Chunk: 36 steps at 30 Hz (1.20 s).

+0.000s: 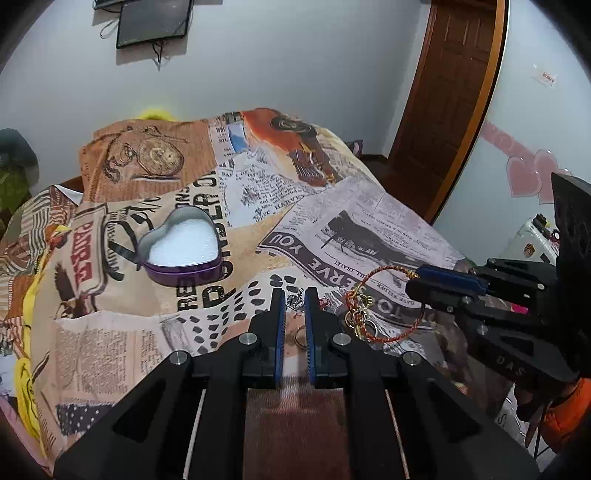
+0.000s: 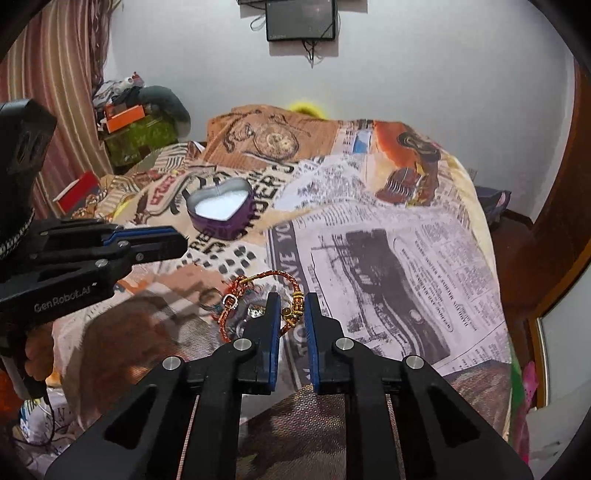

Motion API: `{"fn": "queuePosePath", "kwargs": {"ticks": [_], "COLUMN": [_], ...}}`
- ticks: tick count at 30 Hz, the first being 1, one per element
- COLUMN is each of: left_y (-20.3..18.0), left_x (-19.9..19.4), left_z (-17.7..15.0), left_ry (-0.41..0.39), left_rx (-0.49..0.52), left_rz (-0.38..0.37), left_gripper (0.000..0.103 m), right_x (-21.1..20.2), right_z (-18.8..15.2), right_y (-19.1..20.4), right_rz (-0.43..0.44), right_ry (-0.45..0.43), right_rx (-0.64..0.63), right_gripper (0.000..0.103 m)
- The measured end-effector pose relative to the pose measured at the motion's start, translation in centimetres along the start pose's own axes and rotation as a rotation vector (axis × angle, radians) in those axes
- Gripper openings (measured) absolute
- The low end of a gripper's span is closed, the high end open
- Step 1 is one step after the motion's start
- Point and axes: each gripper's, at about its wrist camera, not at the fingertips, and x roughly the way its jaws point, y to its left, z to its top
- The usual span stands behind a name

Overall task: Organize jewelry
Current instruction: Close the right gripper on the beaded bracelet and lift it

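Observation:
A purple heart-shaped tin (image 1: 183, 251) with white padding lies open on the newspaper-print cloth, also in the right wrist view (image 2: 221, 208). A red-and-gold cord bracelet (image 1: 384, 301) with gold charms lies on the cloth. My right gripper (image 1: 415, 278) sits at the bracelet's far edge with jaws nearly closed; in its own view (image 2: 291, 306) the bracelet's gold beads (image 2: 295, 301) lie between the fingertips. My left gripper (image 1: 294, 301) hovers slightly open over a small silver charm (image 1: 294, 302) and a ring (image 1: 301, 336); it also shows in the right wrist view (image 2: 177, 240).
The patterned cloth (image 1: 369, 221) covers a mounded surface that drops off at the right. A brown door (image 1: 443, 92) stands behind. Clutter and a striped curtain (image 2: 55, 74) are at the left. A dark frame (image 2: 301, 18) hangs on the wall.

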Motion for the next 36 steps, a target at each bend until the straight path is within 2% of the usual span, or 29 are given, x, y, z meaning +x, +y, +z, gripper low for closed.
{"fn": "queuePosePath", "kwargs": {"ticks": [5, 9, 12, 15, 18, 19, 21, 22, 25, 28, 36], "left_y": [0.3, 0.6, 0.9, 1.1, 1.2, 1.3, 1.3, 1.4, 1.5, 1.6, 1.8], "left_x": [-2.1, -3.1, -3.7, -4.0, -4.1, -4.1, -4.2, -4.2, -4.1, -3.9, -4.0], "left_z": [-0.3, -0.9, -1.4, -1.8, -2.2, -2.2, -2.4, -2.4, -2.5, -2.5, -1.8], "left_ry": [-0.029, -0.037, -0.040, -0.040, -0.038, -0.037, -0.038, -0.038, -0.036, -0.034, -0.058], "left_rx": [-0.016, -0.035, -0.048, -0.061, -0.064, -0.067, -0.071, -0.073, -0.079, -0.083, -0.081], "left_rz": [0.005, 0.006, 0.012, 0.014, 0.019, 0.019, 0.021, 0.021, 0.020, 0.019, 0.033], "left_gripper": [0.009, 0.009, 0.009, 0.009, 0.009, 0.009, 0.009, 0.009, 0.009, 0.009, 0.009], "right_x": [-1.2, -1.2, -0.4, 0.6, 1.3, 1.5, 1.6, 1.6, 1.4, 1.2, 0.3], "right_z": [0.7, 0.9, 0.3, -0.2, -0.4, -0.4, -0.4, -0.4, 0.1, 0.1, 0.7], "right_y": [0.6, 0.9, 1.9, 2.3, 2.1, 2.2, 2.7, 2.6, 1.7, 1.9, 1.5], "right_rz": [0.000, 0.042, -0.001, -0.099, -0.004, 0.000, -0.096, -0.109, 0.008, -0.040, -0.018], "right_ry": [-0.037, -0.039, -0.021, -0.014, 0.028, 0.030, 0.017, 0.011, 0.020, 0.007, -0.033], "right_rx": [0.006, 0.028, -0.012, -0.052, -0.026, -0.027, -0.063, -0.061, 0.002, -0.007, 0.033], "right_gripper": [0.011, 0.011, 0.011, 0.011, 0.011, 0.011, 0.011, 0.011, 0.011, 0.011, 0.011]}}
